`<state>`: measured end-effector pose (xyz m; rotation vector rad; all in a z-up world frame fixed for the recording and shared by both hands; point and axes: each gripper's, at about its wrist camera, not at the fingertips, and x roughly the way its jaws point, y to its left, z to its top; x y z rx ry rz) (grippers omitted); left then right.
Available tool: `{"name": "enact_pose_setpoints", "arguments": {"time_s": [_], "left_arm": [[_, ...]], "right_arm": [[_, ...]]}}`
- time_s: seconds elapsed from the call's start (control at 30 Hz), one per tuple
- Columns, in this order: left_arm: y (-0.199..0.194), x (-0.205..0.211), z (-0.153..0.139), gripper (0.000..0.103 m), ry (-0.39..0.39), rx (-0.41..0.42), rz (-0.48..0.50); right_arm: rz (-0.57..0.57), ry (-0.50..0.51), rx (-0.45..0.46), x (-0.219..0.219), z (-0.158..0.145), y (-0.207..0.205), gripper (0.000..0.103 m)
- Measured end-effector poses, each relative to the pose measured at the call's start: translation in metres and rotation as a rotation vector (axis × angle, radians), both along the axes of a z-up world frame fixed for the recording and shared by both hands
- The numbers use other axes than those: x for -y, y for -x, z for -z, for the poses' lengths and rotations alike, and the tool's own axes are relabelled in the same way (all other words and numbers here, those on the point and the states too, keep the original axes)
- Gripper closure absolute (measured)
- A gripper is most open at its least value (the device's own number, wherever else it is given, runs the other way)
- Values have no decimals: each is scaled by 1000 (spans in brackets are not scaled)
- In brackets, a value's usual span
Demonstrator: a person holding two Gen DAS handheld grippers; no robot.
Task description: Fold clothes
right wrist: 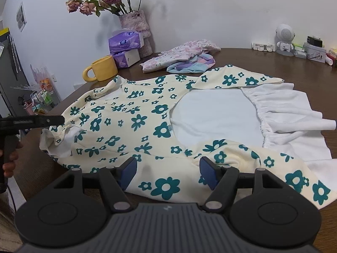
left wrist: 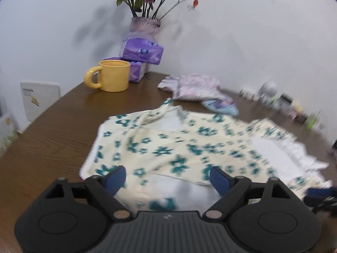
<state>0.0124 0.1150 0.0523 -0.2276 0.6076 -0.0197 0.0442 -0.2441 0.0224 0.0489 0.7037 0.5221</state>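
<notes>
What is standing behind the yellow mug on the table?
Behind the yellow mug stand two purple tissue packs, one stacked on the other, and behind them a vase with dried roses. The packs cover the vase's lower part, so its base is not visible.

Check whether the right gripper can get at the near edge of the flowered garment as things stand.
Probably yes. The right gripper is open, its jaws set wide over the near edge of the flowered garment, with nothing between them and the cloth on the table.
</notes>
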Motion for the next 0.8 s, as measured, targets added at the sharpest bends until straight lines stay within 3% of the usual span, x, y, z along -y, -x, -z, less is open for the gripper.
{"name": "enact_pose_setpoints", "arguments": {"time_s": [0.1,0.3,0.8], "left_arm": [[8,8,1,12,72,3,9],[26,28,7,9,120,6,-21],[52,78,3,7,-108,58,60]], "right_arm": [[13,-7,7,3,0,4,35],[71,-21,22,14,-1,13,33],[150,-29,62,27,-1,32,30]]}}
